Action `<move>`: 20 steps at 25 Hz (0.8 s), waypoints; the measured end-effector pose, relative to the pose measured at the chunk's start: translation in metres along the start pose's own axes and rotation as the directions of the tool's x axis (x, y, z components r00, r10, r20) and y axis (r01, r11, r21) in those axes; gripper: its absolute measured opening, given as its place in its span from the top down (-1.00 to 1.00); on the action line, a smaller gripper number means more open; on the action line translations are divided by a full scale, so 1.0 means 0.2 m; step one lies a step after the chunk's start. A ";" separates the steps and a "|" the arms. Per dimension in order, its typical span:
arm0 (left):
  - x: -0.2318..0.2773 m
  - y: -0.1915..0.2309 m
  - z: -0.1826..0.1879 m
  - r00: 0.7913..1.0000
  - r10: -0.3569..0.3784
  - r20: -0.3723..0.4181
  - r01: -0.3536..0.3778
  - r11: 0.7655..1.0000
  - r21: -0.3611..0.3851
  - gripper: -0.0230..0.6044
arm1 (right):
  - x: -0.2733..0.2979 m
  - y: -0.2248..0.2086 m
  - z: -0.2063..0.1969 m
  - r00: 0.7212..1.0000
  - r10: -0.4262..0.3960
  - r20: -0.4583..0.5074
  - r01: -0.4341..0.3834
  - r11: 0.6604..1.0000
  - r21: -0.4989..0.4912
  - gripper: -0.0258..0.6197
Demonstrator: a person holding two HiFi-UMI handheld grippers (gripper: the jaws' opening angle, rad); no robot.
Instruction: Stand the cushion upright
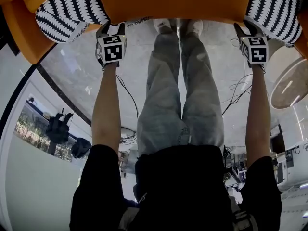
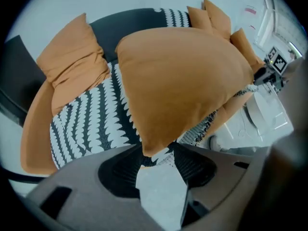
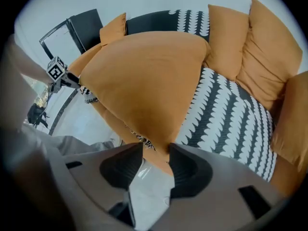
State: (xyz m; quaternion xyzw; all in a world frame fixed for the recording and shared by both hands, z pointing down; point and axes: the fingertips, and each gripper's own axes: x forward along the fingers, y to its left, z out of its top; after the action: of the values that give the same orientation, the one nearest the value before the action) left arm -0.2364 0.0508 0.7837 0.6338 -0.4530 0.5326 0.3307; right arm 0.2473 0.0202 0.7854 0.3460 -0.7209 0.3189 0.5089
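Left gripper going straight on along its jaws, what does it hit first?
The orange cushion: its corner sits right at the left gripper's open jaw tips. Exact depth is unclear, but nothing else looks nearer.

Head view looks steeply down, gripper views close at opposite corners, sharing the orange cushion [image 2: 183,81]
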 end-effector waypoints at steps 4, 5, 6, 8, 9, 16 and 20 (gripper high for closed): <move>0.05 0.01 0.01 1.000 -0.022 -0.014 0.021 0.998 -0.059 0.31 | 0.03 0.00 0.00 1.000 0.006 -0.005 -0.006 0.999 0.039 0.43; 0.07 0.00 0.01 0.999 -0.026 -0.023 0.024 0.998 -0.055 0.31 | 0.04 -0.01 0.00 1.000 0.008 -0.005 -0.008 0.999 0.047 0.43; 0.09 -0.01 0.01 0.999 -0.031 -0.028 0.030 0.998 -0.055 0.31 | 0.06 -0.02 0.00 1.000 0.010 -0.007 -0.010 0.999 0.050 0.43; 0.10 -0.01 0.02 0.999 -0.044 -0.022 0.042 0.996 -0.077 0.32 | 0.08 -0.01 0.01 1.000 0.015 -0.009 -0.015 0.998 0.063 0.44; 0.10 0.00 0.02 0.999 -0.047 -0.017 0.046 0.995 -0.092 0.32 | 0.08 -0.01 0.02 1.000 0.020 -0.004 -0.020 0.996 0.086 0.46; 0.01 0.01 0.10 0.997 -0.075 -0.002 0.074 0.993 -0.092 0.78 | 0.02 0.02 0.08 0.998 0.050 0.044 -0.058 0.978 0.202 0.82; -0.10 0.01 0.14 0.996 -0.088 0.030 0.091 0.992 -0.092 0.79 | -0.07 0.02 0.11 0.997 0.032 0.065 -0.047 0.970 0.237 0.83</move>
State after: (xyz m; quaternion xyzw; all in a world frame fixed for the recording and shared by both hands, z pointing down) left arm -0.2278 0.0297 0.7589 0.6442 -0.4527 0.4874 0.3776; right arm 0.2363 0.0078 0.7661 0.3997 -0.6993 0.4023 0.4351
